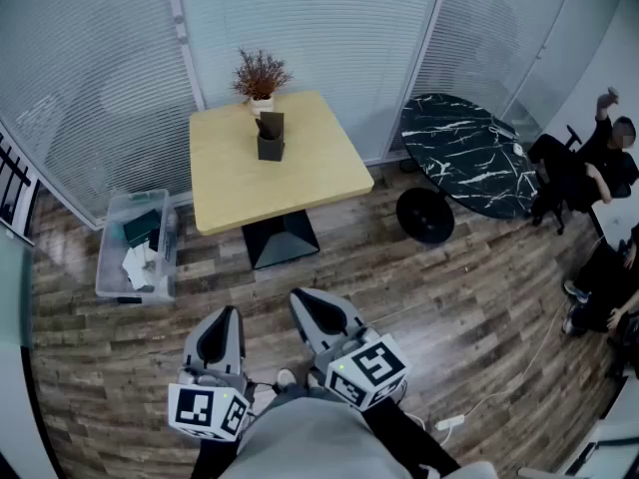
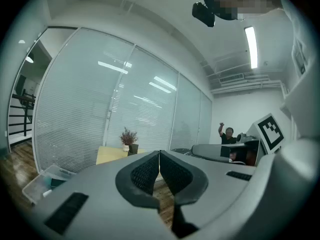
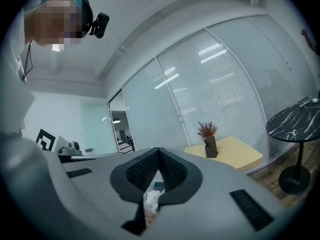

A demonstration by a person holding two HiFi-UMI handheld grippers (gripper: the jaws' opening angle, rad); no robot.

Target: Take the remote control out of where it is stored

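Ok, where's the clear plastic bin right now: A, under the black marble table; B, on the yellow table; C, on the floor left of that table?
C: in the head view the bin sits on the floor left of the yellow table, far from the marble table.

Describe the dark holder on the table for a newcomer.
Start at the square light-wood table before the blinds. At its far edge stands a dried plant in a white pot. The holder is the dark, boxy container just nearer the camera.
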